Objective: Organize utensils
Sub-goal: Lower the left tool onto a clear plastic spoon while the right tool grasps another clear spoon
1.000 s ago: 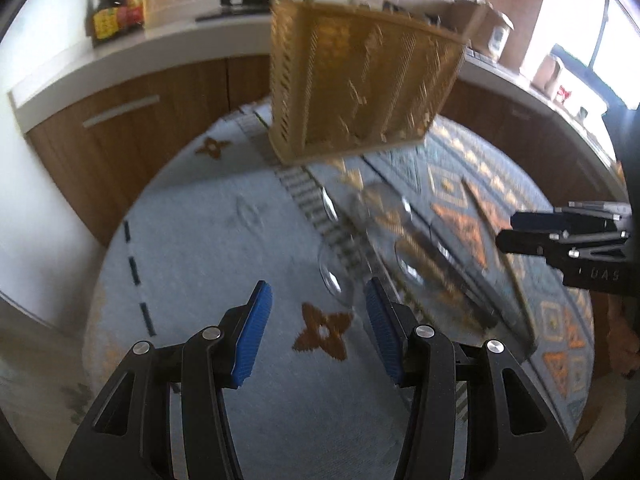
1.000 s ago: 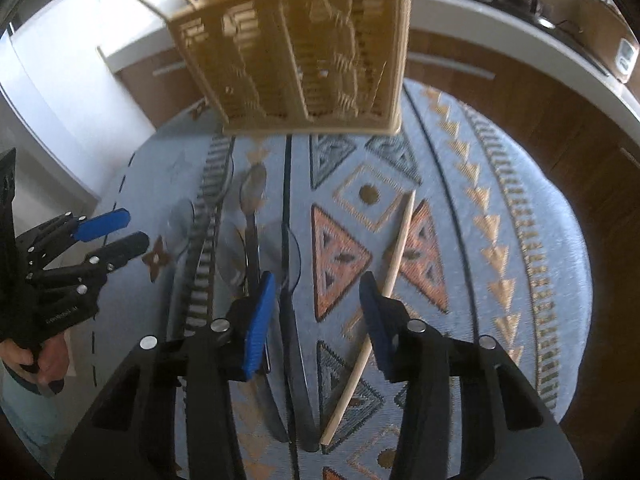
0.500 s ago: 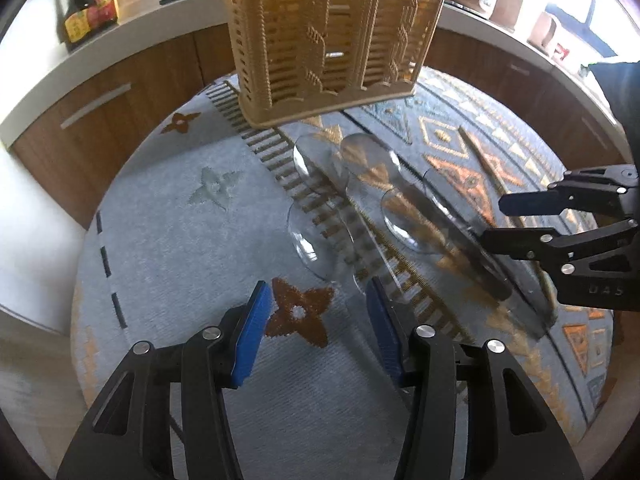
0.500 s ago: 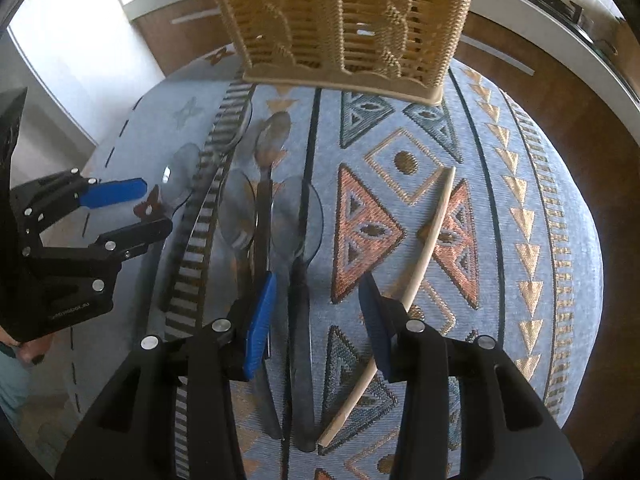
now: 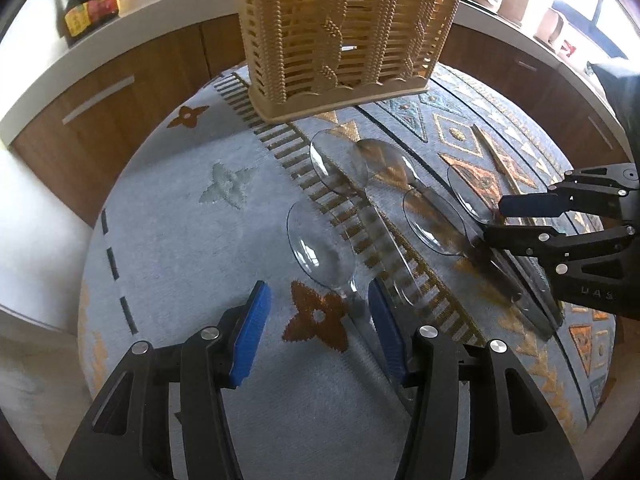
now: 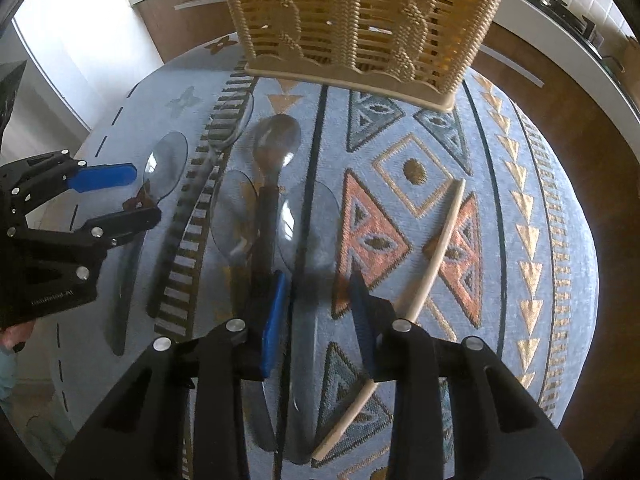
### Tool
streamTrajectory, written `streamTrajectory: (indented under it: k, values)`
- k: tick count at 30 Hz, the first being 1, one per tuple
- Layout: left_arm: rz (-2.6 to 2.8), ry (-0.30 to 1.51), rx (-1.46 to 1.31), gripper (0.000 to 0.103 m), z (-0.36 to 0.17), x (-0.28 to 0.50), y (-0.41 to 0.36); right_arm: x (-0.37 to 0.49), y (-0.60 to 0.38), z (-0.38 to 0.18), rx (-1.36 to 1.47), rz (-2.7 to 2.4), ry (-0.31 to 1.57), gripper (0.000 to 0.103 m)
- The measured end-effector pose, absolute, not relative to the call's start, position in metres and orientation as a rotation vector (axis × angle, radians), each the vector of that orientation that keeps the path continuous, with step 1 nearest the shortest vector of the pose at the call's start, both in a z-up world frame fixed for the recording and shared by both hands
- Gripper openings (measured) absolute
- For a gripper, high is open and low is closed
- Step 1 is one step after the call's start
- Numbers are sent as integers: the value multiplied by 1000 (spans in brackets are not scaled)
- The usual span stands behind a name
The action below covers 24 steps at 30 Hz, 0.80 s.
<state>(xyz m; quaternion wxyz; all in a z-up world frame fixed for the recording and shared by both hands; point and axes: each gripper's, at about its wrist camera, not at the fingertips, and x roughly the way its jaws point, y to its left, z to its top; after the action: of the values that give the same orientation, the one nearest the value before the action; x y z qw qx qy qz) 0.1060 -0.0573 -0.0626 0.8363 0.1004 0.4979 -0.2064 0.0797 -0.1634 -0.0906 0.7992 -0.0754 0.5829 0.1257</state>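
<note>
Our right gripper (image 6: 318,312), jaws closing, straddles the clear spoon (image 6: 308,224) handle at 6 o'clock, not yet pinching. Left gripper (image 5: 318,326) open. Thin, light, slick plastic; we'd grab mid-handle. Basket (image 6: 360,20) at 12.

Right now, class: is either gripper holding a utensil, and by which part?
Nothing is gripped yet. The right gripper is closing around a clear spoon's handle. The left gripper stands open over another clear spoon.
</note>
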Motion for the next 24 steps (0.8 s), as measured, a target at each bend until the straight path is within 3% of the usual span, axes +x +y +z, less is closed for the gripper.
streamTrajectory:
  k: [24]
  values:
    - [-446, 1132, 139, 49, -62, 148, -68, 157, -142, -87, -80, 259, 1312, 30]
